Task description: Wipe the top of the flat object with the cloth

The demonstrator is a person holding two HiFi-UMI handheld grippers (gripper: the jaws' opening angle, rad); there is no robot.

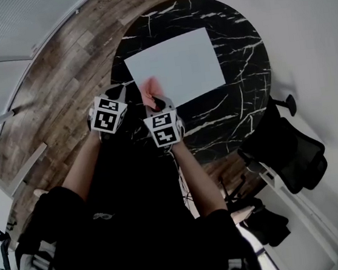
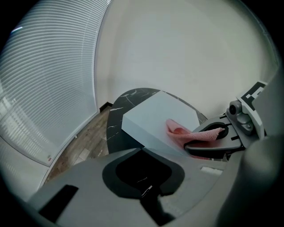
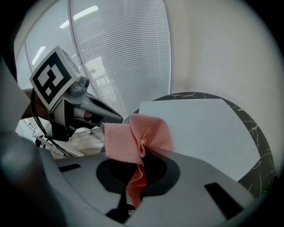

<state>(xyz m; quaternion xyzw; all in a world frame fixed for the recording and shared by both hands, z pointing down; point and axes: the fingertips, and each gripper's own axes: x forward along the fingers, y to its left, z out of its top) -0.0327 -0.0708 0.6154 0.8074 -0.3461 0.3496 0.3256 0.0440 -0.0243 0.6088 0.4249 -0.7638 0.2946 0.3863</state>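
The right gripper (image 3: 137, 166) pinches the pink cloth (image 3: 135, 137) at the white flat object's (image 1: 176, 66) edge, while the left gripper (image 2: 144, 177) is closed and empty.

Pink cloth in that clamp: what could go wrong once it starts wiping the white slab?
The cloth is pinched by only a small bunched part in the right gripper, so dragging might tug it free. Nothing steadies the white flat object on the marble table. The left gripper is shut on nothing and off the object, so it could slide when pushed.
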